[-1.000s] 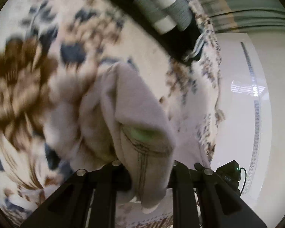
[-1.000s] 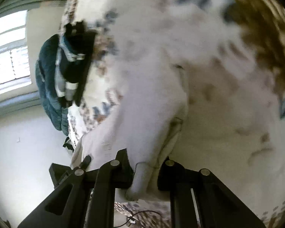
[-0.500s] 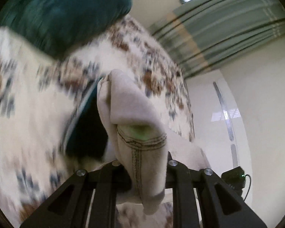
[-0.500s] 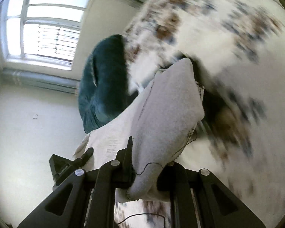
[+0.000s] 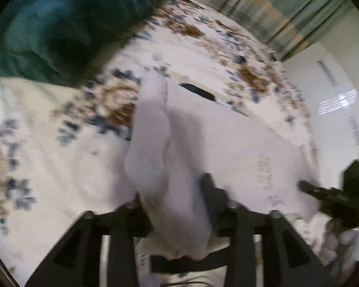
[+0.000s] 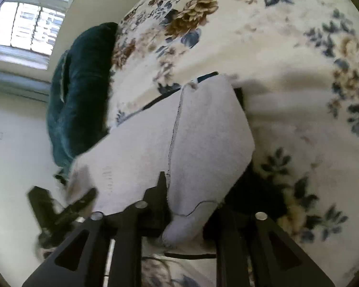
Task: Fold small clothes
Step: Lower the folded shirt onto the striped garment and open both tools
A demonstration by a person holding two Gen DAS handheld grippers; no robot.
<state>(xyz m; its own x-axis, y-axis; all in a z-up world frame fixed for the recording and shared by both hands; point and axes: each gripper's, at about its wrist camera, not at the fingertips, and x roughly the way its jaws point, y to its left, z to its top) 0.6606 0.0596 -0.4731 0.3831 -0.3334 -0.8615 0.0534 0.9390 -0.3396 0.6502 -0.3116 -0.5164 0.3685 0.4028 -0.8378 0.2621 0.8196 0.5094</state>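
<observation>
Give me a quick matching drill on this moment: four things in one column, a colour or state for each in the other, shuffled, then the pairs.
Things:
1. garment
2. pillow
3. bedspread
4. left gripper

Colour or state:
A. dark teal
B. cream with brown and blue flowers
C. pale grey, spread between both grippers
D. shut on cloth

Pairs: 1-C, 2-A, 3-B, 4-D. The right gripper also grips the garment.
</observation>
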